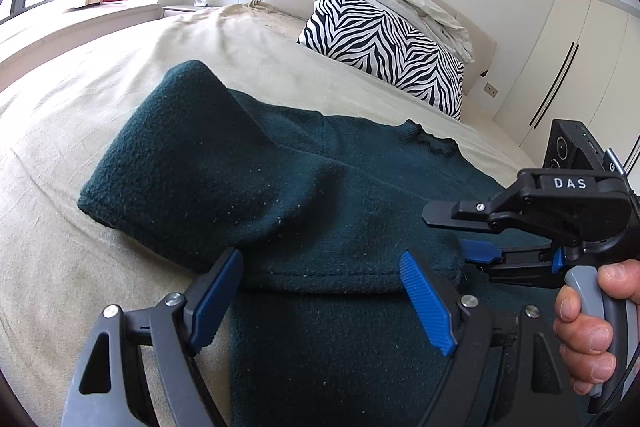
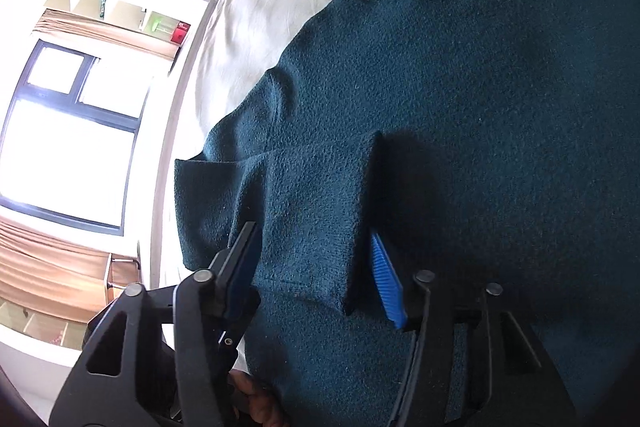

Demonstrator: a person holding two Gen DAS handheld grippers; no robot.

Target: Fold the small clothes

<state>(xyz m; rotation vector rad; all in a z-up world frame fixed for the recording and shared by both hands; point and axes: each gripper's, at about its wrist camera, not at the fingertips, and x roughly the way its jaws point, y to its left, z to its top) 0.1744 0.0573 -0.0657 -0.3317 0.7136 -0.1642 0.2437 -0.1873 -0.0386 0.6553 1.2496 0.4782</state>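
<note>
The right gripper [image 2: 316, 275] stands parted around the folded sleeve [image 2: 312, 211], pads not pressing. The left gripper [image 1: 320, 299] gapes empty over the dark green sweater [image 1: 320, 187], which lies centre-frame on the bed [image 1: 60, 147]. Soft, light, floppy knit: pinch cuff or hem.

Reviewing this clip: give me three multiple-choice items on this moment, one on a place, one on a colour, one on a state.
1. Where does the sweater lie?
A. on the bed
B. on a chair
C. on the floor

2. What colour is the sweater?
A. red
B. dark green
C. white

3. How is the left claw?
A. clamped on a pillow
B. out of view
C. open over the sweater

Answers:
1 A, beige sheet shows all around it.
2 B, both views show it.
3 C, its blue pads stand wide apart.
</note>
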